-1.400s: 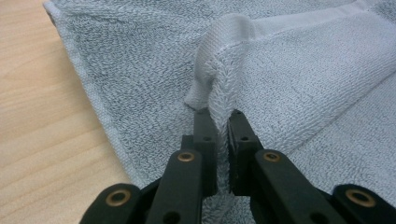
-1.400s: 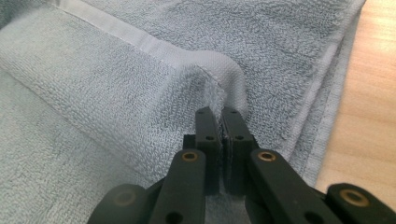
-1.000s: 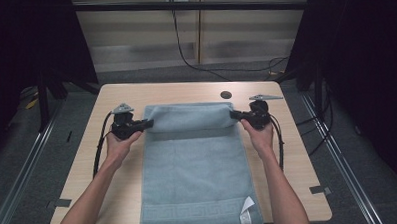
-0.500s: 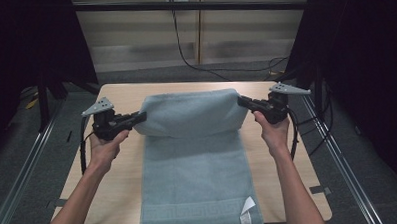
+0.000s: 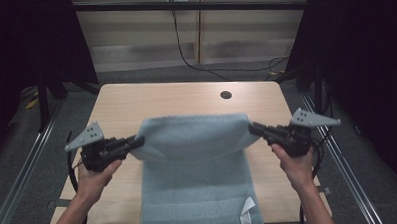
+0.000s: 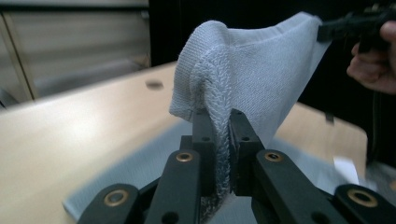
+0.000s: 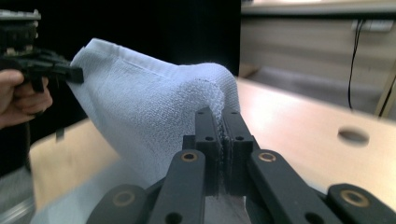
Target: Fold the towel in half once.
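Nearest the person, at the six o'clock edge of the wooden table (image 5: 136, 101), the near end of the light blue towel (image 5: 195, 157) lies flat, with its white label (image 5: 246, 218) at about five o'clock of the cloth. From there the towel runs away across the tabletop and rises off it, its far end lifted and stretched level between the two tools. The left gripper (image 5: 135, 141), at nine o'clock of the raised edge, is clenched on the towel's left corner; in the left gripper view (image 6: 218, 154) the terry fabric is pinched tight between the black jaws and bulges above them. The right gripper (image 5: 252, 128), at three o'clock, is clamped on the opposite corner, and the right gripper view (image 7: 220, 149) shows the jaws pressed together on the cloth. Beyond the raised fold, toward twelve o'clock, bare tabletop shows, with a round hole (image 5: 226, 95) at about one o'clock.
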Demonstrator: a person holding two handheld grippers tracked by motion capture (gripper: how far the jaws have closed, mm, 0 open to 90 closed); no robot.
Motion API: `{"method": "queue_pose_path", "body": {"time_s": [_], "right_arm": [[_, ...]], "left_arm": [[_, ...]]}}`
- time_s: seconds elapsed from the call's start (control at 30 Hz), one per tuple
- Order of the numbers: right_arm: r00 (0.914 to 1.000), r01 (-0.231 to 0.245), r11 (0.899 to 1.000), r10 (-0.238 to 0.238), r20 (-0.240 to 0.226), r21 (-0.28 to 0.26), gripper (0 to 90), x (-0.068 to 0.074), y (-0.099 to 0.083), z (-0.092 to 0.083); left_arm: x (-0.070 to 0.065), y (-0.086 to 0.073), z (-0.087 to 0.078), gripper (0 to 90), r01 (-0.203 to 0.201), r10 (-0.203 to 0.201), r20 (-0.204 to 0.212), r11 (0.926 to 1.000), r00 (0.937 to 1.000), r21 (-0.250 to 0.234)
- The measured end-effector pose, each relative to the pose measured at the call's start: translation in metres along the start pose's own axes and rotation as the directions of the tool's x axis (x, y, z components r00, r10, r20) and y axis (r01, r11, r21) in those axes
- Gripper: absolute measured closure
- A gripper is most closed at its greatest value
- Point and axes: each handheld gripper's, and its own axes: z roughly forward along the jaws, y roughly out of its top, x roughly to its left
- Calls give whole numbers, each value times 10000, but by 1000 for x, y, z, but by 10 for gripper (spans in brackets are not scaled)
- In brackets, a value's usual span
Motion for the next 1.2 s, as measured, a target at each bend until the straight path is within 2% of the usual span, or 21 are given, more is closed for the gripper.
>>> {"method": "queue_pose_path", "body": {"time_s": [0.13,0.3,0.37,0.53,0.57,0.6,0.63,0.67,0.7,0.73,0.8,0.83,0.87,0.9,0.93,0.97,1.0,1.03,1.07,1.17,1.2], "right_arm": [[10000,32,9960,-38,65,894,867,14,-42,-5],[9975,-636,9852,676,-199,1589,858,20,-86,-11],[9951,-799,9770,898,-416,1976,848,23,-102,-14],[9918,-800,9691,1008,-785,2333,796,38,-117,-31],[9896,-824,9654,1085,-941,2473,782,42,-119,-35],[9895,-752,9632,1041,-1002,2579,780,46,-122,-39],[9884,-692,9618,1021,-1127,2648,774,49,-125,-44],[9860,-735,9616,1098,-1254,2644,754,51,-127,-47],[9837,-848,9608,1230,-1315,2638,729,54,-129,-53],[9821,-946,9626,1319,-1341,2539,727,55,-131,-56],[9816,-1015,9645,1370,-1333,2438,713,54,-130,-56],[9823,-1057,9636,1395,-1246,2455,696,51,-128,-52],[9831,-1032,9650,1358,-1224,2412,684,48,-126,-47],[9841,-1017,9661,1326,-1182,2373,675,46,-124,-41],[9842,-977,9653,1298,-1204,2420,674,43,-121,-33],[9835,-930,9637,1280,-1275,2502,673,41,-119,-27],[9859,-777,9617,1133,-1232,2628,674,35,-115,-16],[9866,-702,9594,1072,-1230,2732,683,32,-114,-9],[9842,-708,9549,1139,-1354,2882,687,27,-112,1],[9862,-507,9397,1005,-1316,3382,689,13,-109,32],[9886,-438,9385,902,-1207,3424,687,9,-109,40]], "left_arm": [[-4,-37,10,836,281,-309,404,9972,9987,691],[-7,-71,16,818,705,-814,648,9853,9946,1555],[-14,-80,13,812,517,-665,812,9836,9945,1725],[-32,-101,-1,788,479,-800,1362,9733,9874,2245],[-36,-104,-5,775,402,-738,1341,9704,9882,2382],[-43,-105,-10,760,621,-959,1259,9665,9874,2489],[-50,-105,-14,733,667,-1045,1470,9681,9836,2415],[-61,-104,-20,697,350,-756,1761,9741,9815,2233],[-66,-103,-24,662,-29,-382,1842,9760,9822,2180],[-67,-103,-26,651,-4,-391,1816,9772,9826,2125],[-59,-102,-23,627,458,-842,1827,9776,9795,2053],[-55,-100,-20,621,324,-700,1731,9769,9824,2113],[-51,-97,-17,612,441,-776,1679,9799,9827,1947],[-45,-94,-14,610,352,-690,1739,9811,9824,1905],[-40,-91,-12,601,399,-705,1627,9820,9842,1844],[-31,-86,-7,594,628,-872,1410,9837,9862,1687],[-25,-83,-4,589,752,-1000,1458,9831,9842,1666],[-17,-80,1,591,767,-1003,1371,9828,9855,1681],[-10,-77,6,595,723,-906,1042,9832,9904,1679],[14,-77,28,603,1130,-1269,556,9721,9904,2054],[21,-78,35,600,1208,-1360,504,9649,9894,2331]]}}
